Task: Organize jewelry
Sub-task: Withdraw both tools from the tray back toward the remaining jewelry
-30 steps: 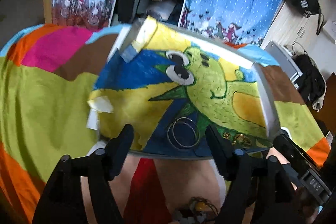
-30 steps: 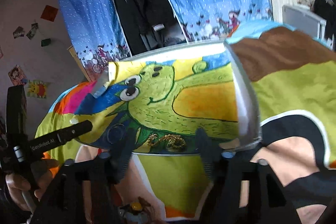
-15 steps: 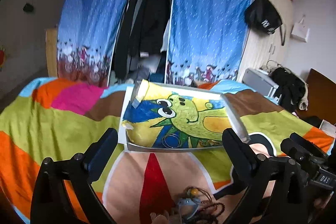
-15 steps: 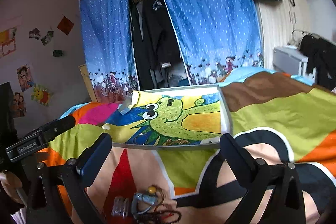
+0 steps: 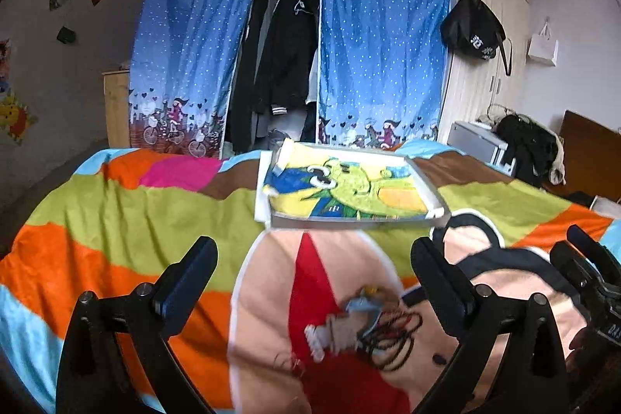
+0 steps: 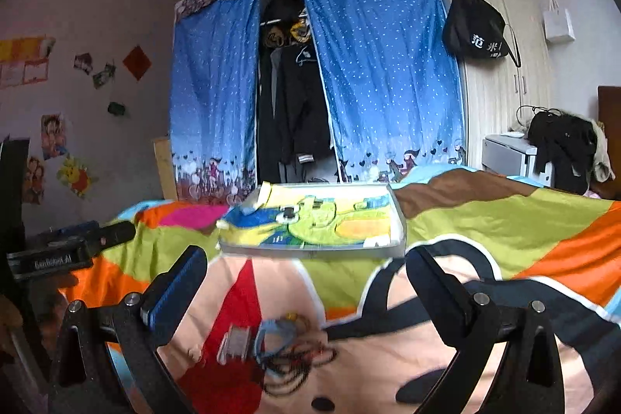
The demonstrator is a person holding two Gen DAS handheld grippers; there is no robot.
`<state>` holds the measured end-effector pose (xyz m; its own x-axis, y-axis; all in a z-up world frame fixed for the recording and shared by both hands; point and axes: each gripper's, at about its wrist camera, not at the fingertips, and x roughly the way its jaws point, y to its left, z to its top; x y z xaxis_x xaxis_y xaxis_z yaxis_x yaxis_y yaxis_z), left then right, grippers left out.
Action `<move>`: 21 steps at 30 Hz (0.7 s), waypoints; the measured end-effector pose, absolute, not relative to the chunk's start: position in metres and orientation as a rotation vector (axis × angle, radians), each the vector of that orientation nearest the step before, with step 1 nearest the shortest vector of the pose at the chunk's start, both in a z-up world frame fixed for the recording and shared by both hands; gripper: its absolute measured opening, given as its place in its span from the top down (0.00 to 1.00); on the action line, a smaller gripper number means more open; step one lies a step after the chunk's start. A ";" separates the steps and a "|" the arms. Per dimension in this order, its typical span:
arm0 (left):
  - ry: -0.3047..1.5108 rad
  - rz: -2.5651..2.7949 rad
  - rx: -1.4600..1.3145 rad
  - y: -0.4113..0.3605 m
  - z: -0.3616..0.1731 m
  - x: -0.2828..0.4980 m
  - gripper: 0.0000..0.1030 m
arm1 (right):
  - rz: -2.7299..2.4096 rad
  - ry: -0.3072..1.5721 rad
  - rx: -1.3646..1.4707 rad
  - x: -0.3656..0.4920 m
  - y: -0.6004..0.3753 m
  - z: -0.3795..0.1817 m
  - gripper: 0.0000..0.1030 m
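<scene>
A shallow white tray (image 5: 271, 216) (image 6: 399, 231) lined with a green cartoon-dinosaur picture lies on the bed, far from both grippers. A tangled pile of jewelry (image 5: 372, 324) (image 6: 271, 344), with dark beaded strings, a blue piece and a clear piece, lies on the bedspread close in front. My left gripper (image 5: 312, 270) is open and empty, its fingers wide apart just behind the pile. My right gripper (image 6: 306, 278) is also open and empty above the same pile. The tray's contents are too small to make out.
A colourful patchwork bedspread (image 5: 116, 220) covers the bed. Behind it stand blue dotted curtains (image 5: 380, 45) around an open wardrobe, a black bag (image 5: 471, 33) hanging on a cupboard, and a small white unit (image 6: 508, 150) with dark clothes at the right.
Both grippers have pulled back from the tray toward the near end of the bed and opened wide. The jewelry pile has come into view in front of them.
</scene>
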<state>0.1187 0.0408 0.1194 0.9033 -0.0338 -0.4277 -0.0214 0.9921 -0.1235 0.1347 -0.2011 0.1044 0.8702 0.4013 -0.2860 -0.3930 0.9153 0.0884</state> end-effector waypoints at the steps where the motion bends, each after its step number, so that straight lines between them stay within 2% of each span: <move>1: 0.447 -0.001 -0.123 0.040 0.114 0.111 0.05 | 0.410 0.317 0.024 0.129 -0.200 0.098 0.00; 10: 0.510 0.026 -0.110 0.045 0.070 0.064 0.05 | 0.434 0.405 -0.011 0.086 -0.195 0.051 0.00; 21: 0.637 0.030 -0.074 0.039 0.017 0.040 0.05 | 0.459 0.542 0.000 0.076 -0.193 0.010 0.00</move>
